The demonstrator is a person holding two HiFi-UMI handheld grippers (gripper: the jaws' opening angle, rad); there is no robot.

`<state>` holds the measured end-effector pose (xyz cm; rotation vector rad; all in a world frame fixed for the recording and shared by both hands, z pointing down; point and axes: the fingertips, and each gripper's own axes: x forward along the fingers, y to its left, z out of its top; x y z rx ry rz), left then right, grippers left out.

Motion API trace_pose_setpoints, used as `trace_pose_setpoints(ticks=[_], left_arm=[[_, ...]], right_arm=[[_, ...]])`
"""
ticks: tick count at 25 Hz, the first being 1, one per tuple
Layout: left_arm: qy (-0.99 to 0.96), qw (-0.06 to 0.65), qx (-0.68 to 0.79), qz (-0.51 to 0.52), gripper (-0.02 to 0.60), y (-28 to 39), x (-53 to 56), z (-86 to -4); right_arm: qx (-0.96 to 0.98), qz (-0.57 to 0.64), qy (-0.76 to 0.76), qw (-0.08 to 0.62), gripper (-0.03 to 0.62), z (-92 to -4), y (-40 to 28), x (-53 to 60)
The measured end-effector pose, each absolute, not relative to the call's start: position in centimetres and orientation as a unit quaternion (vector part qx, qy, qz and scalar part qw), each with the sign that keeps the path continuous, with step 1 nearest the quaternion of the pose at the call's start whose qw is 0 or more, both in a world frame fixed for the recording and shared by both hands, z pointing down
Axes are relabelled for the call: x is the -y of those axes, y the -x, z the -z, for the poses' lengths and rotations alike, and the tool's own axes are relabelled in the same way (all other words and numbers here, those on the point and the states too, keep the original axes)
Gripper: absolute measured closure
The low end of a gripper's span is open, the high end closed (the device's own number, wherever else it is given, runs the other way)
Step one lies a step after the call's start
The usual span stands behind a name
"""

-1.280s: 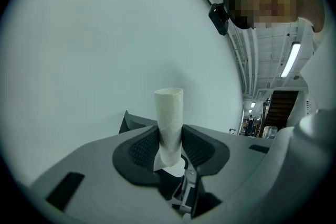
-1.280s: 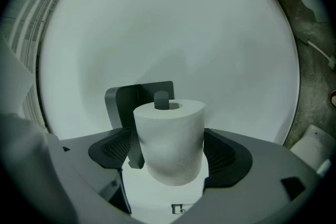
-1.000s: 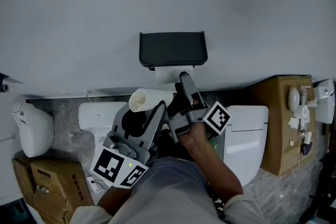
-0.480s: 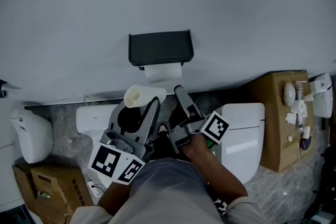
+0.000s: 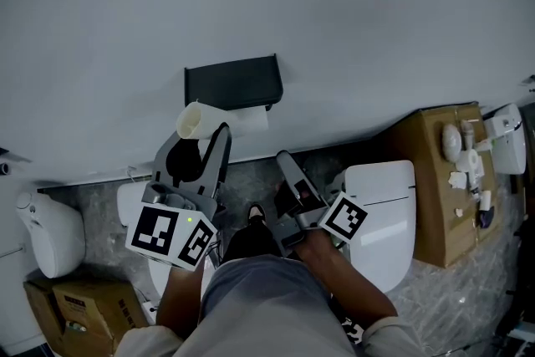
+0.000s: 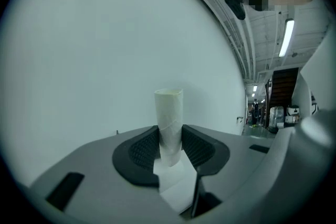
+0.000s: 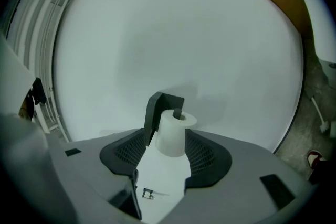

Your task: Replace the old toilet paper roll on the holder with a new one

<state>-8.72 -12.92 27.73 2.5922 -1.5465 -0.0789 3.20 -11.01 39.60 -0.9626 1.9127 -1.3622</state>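
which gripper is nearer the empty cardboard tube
Left. The left gripper is clamped on the cardboard tube; the right gripper, jaws just closing with nothing between them, is apart to its right.

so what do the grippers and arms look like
The left gripper and right gripper are grey plastic with long tapered fingers and black ribbed pads. Each carries a white cube with black square markers; the left cube shows a small green light. Sleeves are pale. The right jaws have just been closing, nothing gripped.
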Motion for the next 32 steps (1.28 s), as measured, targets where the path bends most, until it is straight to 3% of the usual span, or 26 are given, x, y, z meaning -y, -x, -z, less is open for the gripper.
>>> trace_pose_setpoints(ticks=[4, 9, 15, 32], left_arm=[[-0.855, 0.015, 0.518, -0.021, 0.453, 8.4, 15.7, -26.7], [-0.857, -0.025, 0.508, -0.087, 0.453, 7.8, 18.8, -26.4], [-0.862, 0.001, 0.482, -0.157, 0.453, 6.3, 21.3, -29.2], [-0.864, 0.037, 0.494, -0.092, 0.42, 8.5, 20.4, -28.9]], right_arm=[[-0.731, 0.491, 0.366, 0.301, 0.407, -38.6, -3.9, 11.1], [-0.738, 0.474, 0.366, 0.311, 0.411, -37.7, -4.9, 11.3], [-0.742, 0.462, 0.377, 0.307, 0.411, -37.2, -6.6, 12.0], [-0.782, 0.425, 0.37, 0.268, 0.411, -34.9, -6.7, 12.5]])
